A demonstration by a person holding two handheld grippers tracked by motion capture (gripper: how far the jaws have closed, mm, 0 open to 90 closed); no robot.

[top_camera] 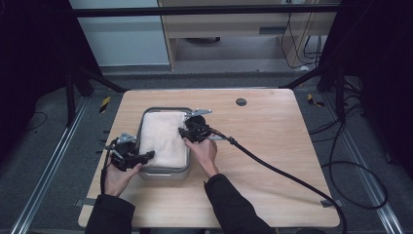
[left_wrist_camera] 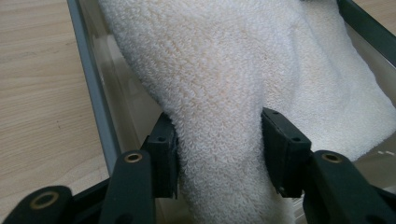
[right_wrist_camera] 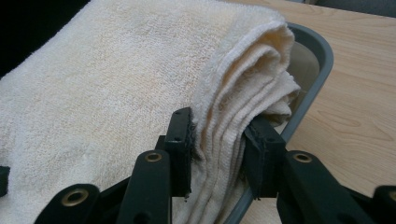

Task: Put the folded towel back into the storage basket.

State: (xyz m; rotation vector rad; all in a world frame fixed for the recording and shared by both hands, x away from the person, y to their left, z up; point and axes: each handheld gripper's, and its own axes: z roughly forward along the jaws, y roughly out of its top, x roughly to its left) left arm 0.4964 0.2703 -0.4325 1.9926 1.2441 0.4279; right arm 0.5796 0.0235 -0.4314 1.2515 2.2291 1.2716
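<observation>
Left tool (left_wrist_camera: 217, 149) pinches a bunched fold of the cream towel (top_camera: 163, 137); right tool (right_wrist_camera: 218, 151) clamps its folded layers at the far corner. Towel fills a grey-rimmed clear bin (top_camera: 163, 171) on the wooden bench (top_camera: 272, 146), whose rim crowds both tools.

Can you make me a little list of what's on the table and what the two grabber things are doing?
table: light wooden top
container: grey-rimmed clear box, on the table
towel: cream, folded, in the box
left gripper: jaws pinching the towel's near left part
right gripper: jaws pinching the towel's folded layers at the box's right rim
hands: one on each gripper
</observation>
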